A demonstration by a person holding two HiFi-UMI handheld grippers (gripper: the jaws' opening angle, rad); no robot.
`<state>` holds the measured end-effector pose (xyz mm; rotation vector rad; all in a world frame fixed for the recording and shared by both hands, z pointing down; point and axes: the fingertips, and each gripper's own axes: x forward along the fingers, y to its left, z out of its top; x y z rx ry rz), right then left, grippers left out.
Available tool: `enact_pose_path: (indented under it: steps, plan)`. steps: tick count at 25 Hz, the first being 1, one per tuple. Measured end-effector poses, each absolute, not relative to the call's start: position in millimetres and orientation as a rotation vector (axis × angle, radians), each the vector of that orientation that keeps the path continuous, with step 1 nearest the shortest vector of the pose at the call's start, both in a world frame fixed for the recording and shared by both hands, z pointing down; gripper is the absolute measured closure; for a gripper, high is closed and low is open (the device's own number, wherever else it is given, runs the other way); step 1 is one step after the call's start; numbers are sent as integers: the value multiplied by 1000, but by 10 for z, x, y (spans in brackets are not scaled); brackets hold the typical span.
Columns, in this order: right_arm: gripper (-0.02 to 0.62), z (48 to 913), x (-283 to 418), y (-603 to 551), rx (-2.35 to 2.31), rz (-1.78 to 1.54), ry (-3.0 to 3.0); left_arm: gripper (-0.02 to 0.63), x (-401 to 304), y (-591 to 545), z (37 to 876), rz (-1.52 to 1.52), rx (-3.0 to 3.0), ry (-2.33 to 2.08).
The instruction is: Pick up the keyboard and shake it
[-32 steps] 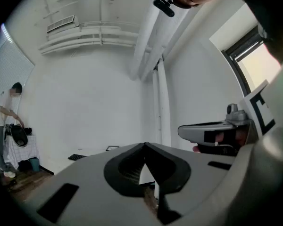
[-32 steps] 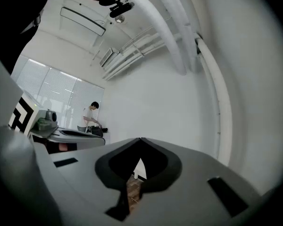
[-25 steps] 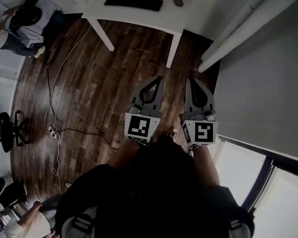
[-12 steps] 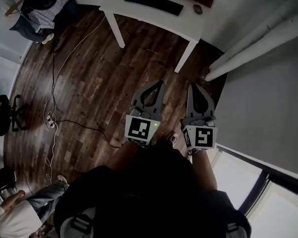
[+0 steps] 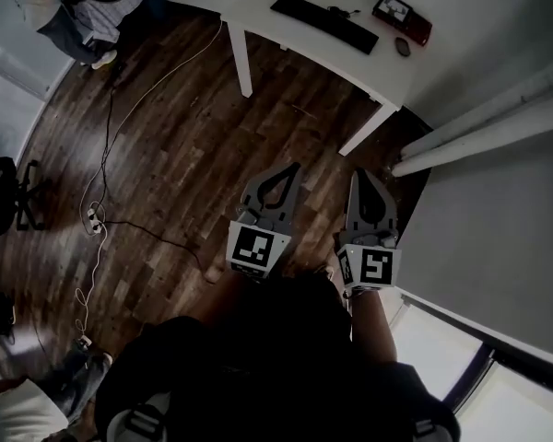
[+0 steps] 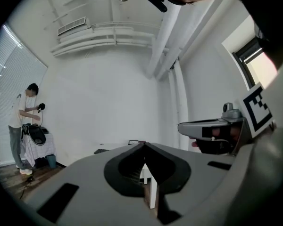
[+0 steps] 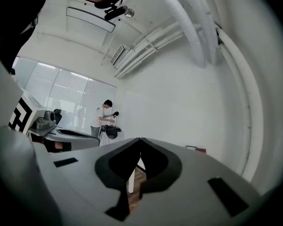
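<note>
One keyboard (image 5: pixel 324 23) on the table (image 5: pixel 258 7), well apart from two grippers
It lies flat near one mouse (image 5: pixel 403 47) and one red case (image 5: pixel 402 17); the left gripper (image 5: pixel 292 167) and right gripper (image 5: pixel 359 174) hang over the wooden floor (image 5: pixel 166 155), each with jaws pressed together on nothing.

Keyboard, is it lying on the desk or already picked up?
On the desk. The keyboard lies flat on it, well ahead of the left gripper and right gripper, both shut.
</note>
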<state>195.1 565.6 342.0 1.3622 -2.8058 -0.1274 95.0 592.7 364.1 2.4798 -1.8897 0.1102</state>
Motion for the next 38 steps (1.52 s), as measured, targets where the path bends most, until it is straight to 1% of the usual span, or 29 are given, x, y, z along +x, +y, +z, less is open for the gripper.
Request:
enact_pose_path:
  steps: [4,8,12,16,21,26,30,38]
  plan:
    - [574,3397,1705,5573,1361,-147,-2821,604,703,5847,3649,115,2463,-1890]
    - [574,3483,1646,5326,1345,-135,-2811,603,619,5600,3698,132,2462,-1887]
    - [574,3681,1663,4878,1366,-90,-2808,603,574,5161,3892,190,2445,-1866]
    - [574,3733,1565,4228,1385,-48,-2838,603,471,4486,3937,255,2465,-1867]
    - [574,3654,1548,3215,1398,-13,-2852,604,569,3461,3899,301,2482,-1796]
    - [574,3677,1631,2441,1393,7,-2850,604,740,2679,4004,338,2472,-1749]
    - [574,3813,1727,2055,1384,53,-2837,603,829,2321,4119,366,2454,-1721]
    - [574,3890,1665,1648,1375,119,-2840,603,698,1897,4170,426,2432,-1691]
